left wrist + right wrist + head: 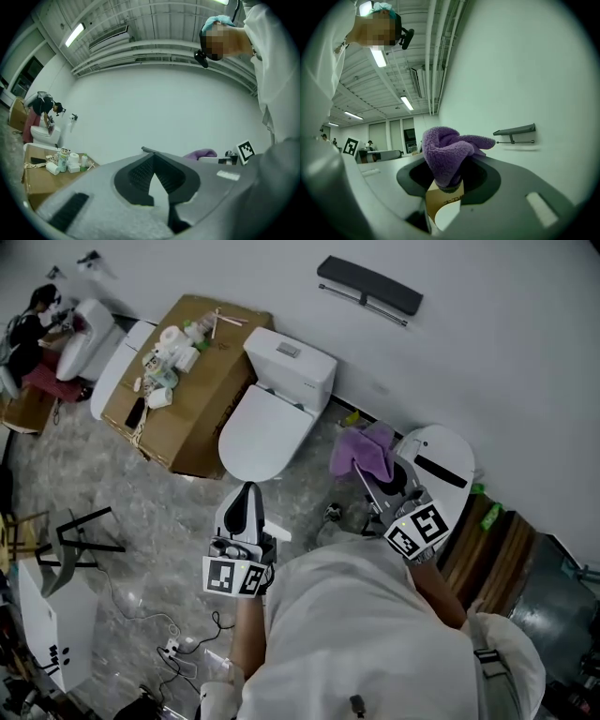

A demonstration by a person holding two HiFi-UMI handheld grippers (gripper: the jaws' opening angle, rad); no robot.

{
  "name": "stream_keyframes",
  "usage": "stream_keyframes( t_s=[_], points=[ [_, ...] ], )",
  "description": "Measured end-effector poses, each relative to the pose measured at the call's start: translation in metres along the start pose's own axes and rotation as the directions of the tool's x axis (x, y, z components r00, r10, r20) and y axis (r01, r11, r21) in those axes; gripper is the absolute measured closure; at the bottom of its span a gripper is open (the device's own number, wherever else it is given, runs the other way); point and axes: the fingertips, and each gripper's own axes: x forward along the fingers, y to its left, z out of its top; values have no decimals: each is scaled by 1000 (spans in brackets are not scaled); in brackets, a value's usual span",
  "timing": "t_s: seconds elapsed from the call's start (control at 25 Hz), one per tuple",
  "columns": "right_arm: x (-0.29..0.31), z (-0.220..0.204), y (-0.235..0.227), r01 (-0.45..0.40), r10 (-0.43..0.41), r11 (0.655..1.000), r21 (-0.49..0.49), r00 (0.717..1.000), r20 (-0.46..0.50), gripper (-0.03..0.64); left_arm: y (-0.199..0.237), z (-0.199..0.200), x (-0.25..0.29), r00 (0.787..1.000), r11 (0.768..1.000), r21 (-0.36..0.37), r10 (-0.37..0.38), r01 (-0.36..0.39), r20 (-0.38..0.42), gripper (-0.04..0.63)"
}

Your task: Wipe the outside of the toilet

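Note:
The white toilet [267, 427], lid down, stands against the wall with its tank [292, 362] behind it. My right gripper [360, 466] is held up to the right of the bowl, shut on a crumpled purple cloth [364, 450]. In the right gripper view that cloth [449, 157] bulges out above the closed jaws of the right gripper [448, 182]. My left gripper [247, 490] hovers just in front of the bowl's front rim, its jaws together and empty. The left gripper view has the left gripper [152, 155] pointing at the bare wall.
A cardboard box [202, 409] topped with paper rolls and bottles sits left of the toilet. A white round unit [441, 460] lies at the right. A dark rail [370, 287] hangs on the wall. A person [33, 329] crouches by another toilet far left. Cables and a black stand [80, 540] lie on the floor.

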Motion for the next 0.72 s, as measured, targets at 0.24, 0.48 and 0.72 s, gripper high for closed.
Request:
stream_keyframes(
  t_s=[0.24,0.48,0.72],
  points=[
    [19,10,-56,-24,24,1000,18,1000,-14,474,3,0,45,998,998,-2,60,-60,19,591],
    [52,3,-85,-7,9,999,39,999,-50,472,24,-4,77,998,998,12,61,-61,-9,591],
    [107,0,-91,30,-31,999,-12,996,-88,469,73,-9,114,1000,1000,-27,11,-11,-20,591]
  ],
)
